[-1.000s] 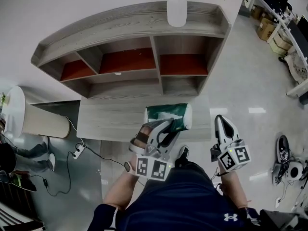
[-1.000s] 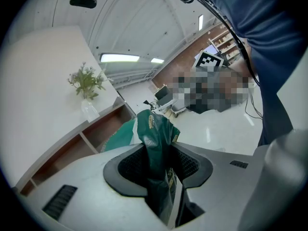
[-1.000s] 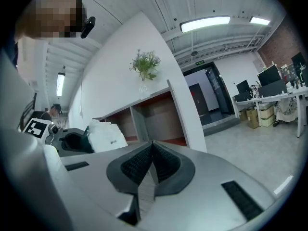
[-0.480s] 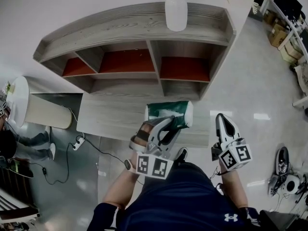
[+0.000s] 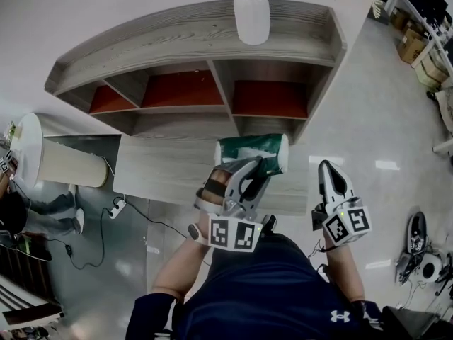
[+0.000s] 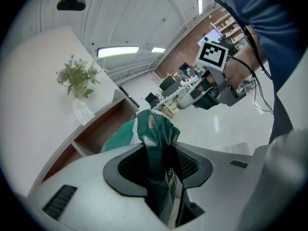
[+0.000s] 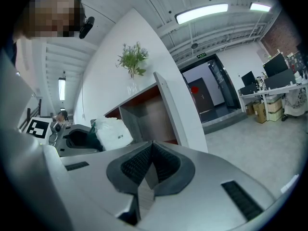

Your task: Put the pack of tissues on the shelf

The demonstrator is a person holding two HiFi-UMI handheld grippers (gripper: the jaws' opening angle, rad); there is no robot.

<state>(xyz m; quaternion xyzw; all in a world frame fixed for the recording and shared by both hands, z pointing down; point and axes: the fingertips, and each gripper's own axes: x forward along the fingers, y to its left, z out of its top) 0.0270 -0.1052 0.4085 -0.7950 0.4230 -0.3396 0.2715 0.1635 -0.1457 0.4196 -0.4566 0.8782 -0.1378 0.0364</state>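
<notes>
Left gripper [image 5: 253, 177]: jaws partly open, clamped on crumpled end of green-and-white plastic pack of tissues [image 5: 252, 151]. Pack held in air over low grey wooden counter [image 5: 159, 172], before grey wooden shelf with red back panels [image 5: 177, 41]. Right gripper [image 5: 328, 170]: jaws pressed together, empty, beside pack. White vase [image 5: 251, 16] atop shelf.

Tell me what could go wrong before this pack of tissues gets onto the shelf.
The left gripper has its jaws pinching only the thin wrapper end of the pack of tissues, so it may swing, slip or tear loose. The vase stands on the shelf top, above the compartments; a high approach might knock it.
</notes>
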